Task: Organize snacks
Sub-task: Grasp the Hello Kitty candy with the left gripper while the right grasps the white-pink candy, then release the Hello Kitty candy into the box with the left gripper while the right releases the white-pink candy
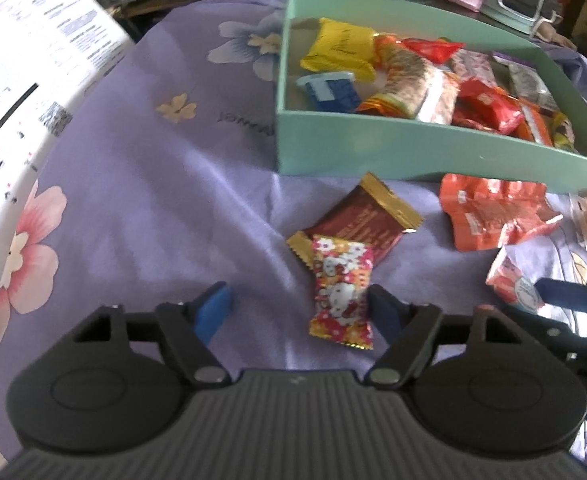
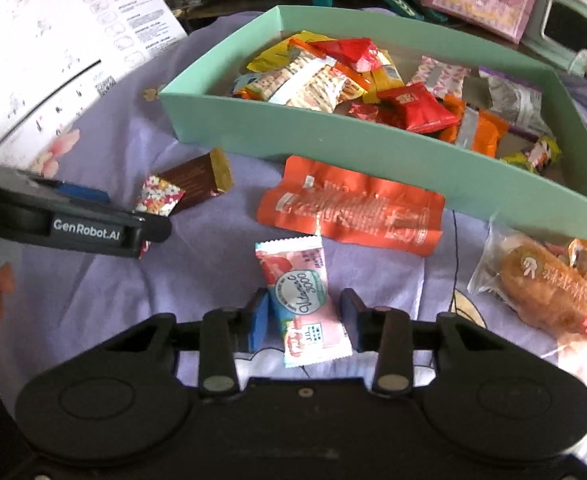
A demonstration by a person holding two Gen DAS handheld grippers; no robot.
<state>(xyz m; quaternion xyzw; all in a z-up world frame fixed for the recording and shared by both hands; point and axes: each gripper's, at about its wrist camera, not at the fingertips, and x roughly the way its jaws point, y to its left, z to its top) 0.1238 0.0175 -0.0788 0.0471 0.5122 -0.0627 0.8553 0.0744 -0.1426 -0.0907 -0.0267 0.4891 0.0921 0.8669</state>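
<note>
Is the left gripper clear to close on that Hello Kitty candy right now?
Probably yes. The left gripper is open, with the Hello Kitty candy between its fingers, close to the right one. Nothing covers it; it only overlaps the brown wrapper behind.

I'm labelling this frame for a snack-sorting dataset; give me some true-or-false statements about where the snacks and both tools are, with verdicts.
1. The left tool is open around the Hello Kitty candy. True.
2. The Hello Kitty candy overlaps the brown and gold packet. True.
3. The mint green box holds no snacks. False: it holds many wrapped snacks.
4. The right tool is shut on the orange packet. False: it is open around the pink vitamin C packet.
5. The bagged bread lies inside the box. False: it lies on the cloth, outside.
</note>
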